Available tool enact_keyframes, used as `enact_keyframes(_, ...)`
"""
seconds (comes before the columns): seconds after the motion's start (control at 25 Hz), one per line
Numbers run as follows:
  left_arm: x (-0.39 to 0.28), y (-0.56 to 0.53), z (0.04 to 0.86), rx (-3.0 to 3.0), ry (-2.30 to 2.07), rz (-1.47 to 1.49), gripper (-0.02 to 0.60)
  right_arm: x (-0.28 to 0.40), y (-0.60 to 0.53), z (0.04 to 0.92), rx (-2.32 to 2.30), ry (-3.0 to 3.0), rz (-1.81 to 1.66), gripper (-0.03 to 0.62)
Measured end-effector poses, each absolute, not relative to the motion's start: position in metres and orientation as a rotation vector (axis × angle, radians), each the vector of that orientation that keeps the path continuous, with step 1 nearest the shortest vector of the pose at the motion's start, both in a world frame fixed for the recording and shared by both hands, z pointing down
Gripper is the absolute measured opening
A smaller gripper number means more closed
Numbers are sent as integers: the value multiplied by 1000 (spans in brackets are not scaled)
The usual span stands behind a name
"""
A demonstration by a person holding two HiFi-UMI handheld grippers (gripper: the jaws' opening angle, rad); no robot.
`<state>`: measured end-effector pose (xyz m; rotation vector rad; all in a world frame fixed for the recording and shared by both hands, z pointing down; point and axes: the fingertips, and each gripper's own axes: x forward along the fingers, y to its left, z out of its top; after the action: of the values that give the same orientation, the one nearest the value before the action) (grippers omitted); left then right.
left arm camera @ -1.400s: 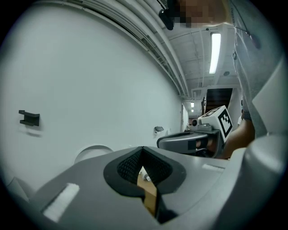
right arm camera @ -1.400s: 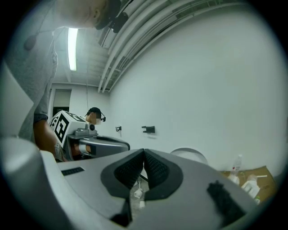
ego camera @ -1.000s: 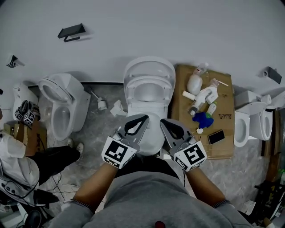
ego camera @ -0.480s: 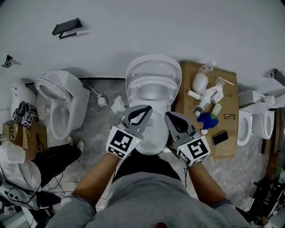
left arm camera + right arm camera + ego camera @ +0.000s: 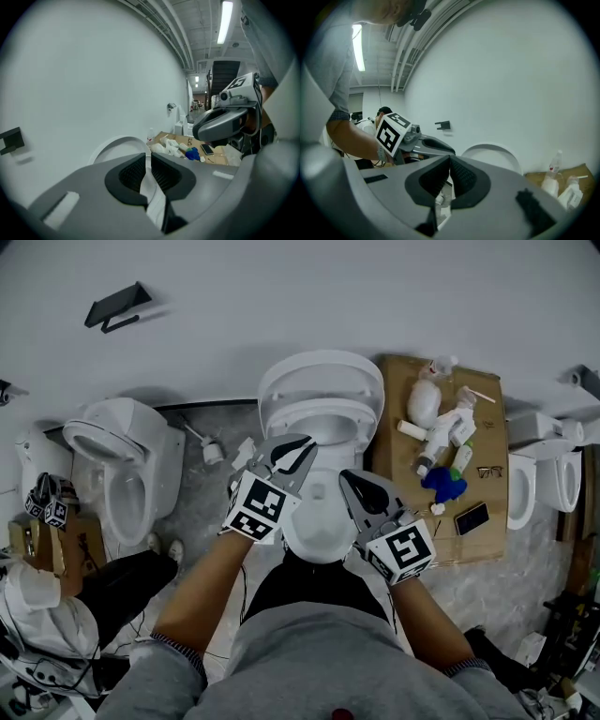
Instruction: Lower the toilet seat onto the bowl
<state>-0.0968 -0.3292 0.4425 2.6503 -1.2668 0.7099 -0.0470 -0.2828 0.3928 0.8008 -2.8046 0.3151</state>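
The white toilet stands against the wall with its seat and lid (image 5: 321, 381) raised upright; the bowl (image 5: 323, 517) shows below between my hands. My left gripper (image 5: 307, 442) points at the lower left part of the raised seat. Its jaws have just been opening to a narrow slit, and only white porcelain shows through it; nothing is gripped. In the left gripper view the seat's arch (image 5: 117, 142) rises just beyond the tips (image 5: 147, 157). My right gripper (image 5: 346, 476) hovers over the bowl's right side with its tips together; in its own view (image 5: 450, 160) the arch (image 5: 497, 152) lies ahead.
Another toilet (image 5: 122, 474) stands at the left, with a toilet brush (image 5: 212, 452) on the floor beside it. Flat cardboard (image 5: 487, 521) on the right carries bottles, a blue cloth (image 5: 443, 484) and a phone (image 5: 472, 518). A third toilet (image 5: 544, 486) and a seated person (image 5: 42, 606) flank the scene.
Both grippers have moved forward and down toward the toilet, the left one farther, up to the raised seat's lower left. The left jaws have parted slightly.
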Motion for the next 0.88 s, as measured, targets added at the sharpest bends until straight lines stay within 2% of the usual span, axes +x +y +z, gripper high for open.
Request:
enact_keyframes(0.24,-96,-362,475,2620,-1106,917,79,-49,-295,411,831,-2765,349,15)
enact_keyframes(0.56,-95,-406,511,2664,-997,1343,98,-51,-309,427,850,-2741,381,15)
enact_keyframes(0.88,-91,-432,547,2615,-866,1507,127,-54,-310,438,836,-2723,430,15)
